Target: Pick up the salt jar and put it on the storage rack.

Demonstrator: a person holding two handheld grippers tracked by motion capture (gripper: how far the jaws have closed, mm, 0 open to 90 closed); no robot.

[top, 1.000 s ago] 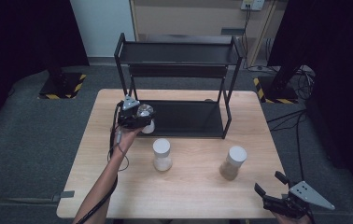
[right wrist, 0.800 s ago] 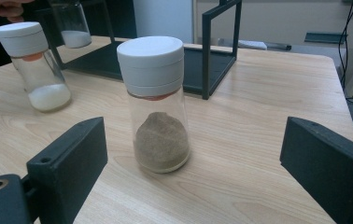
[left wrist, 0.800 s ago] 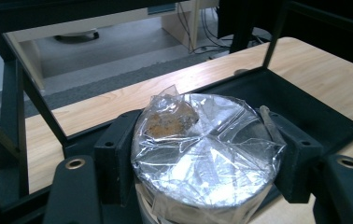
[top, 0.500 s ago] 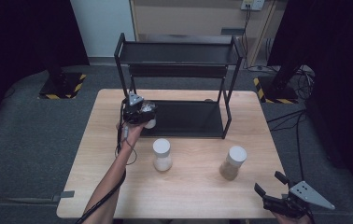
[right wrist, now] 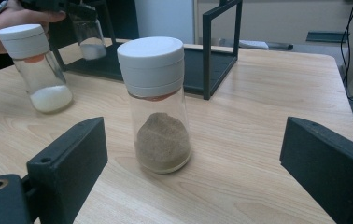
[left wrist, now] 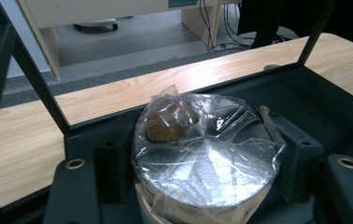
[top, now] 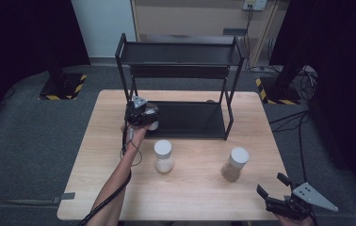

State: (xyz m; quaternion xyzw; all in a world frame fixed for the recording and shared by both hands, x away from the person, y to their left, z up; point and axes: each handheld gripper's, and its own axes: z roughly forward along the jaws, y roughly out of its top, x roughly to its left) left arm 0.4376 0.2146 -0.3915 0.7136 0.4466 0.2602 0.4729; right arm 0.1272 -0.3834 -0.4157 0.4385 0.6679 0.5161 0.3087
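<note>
Your left gripper [top: 141,114] — pinching a plastic-wrapped jar [left wrist: 202,154] — has edged from the desk [top: 119,141] onto the black rack [top: 190,120]'s lower shelf, centre left of the frame; placement looks imminent. Your right gripper [top: 279,200] waits spread wide, lower right — facing the brown-powder jar [right wrist: 158,107].

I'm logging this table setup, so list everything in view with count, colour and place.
Wrapped jar: one, clear with plastic film over its top, held at the shelf's lower tier, left end.
White-powder jar: one, white lid, table centre.
Brown-powder jar: one, white lid, table right of centre.
Shelf rack: one, black, two tiers, back of table.
Table: one, light wood.
Left gripper: black, jaws shut on the wrapped jar.
Right gripper: black, jaws open, near right corner.
</note>
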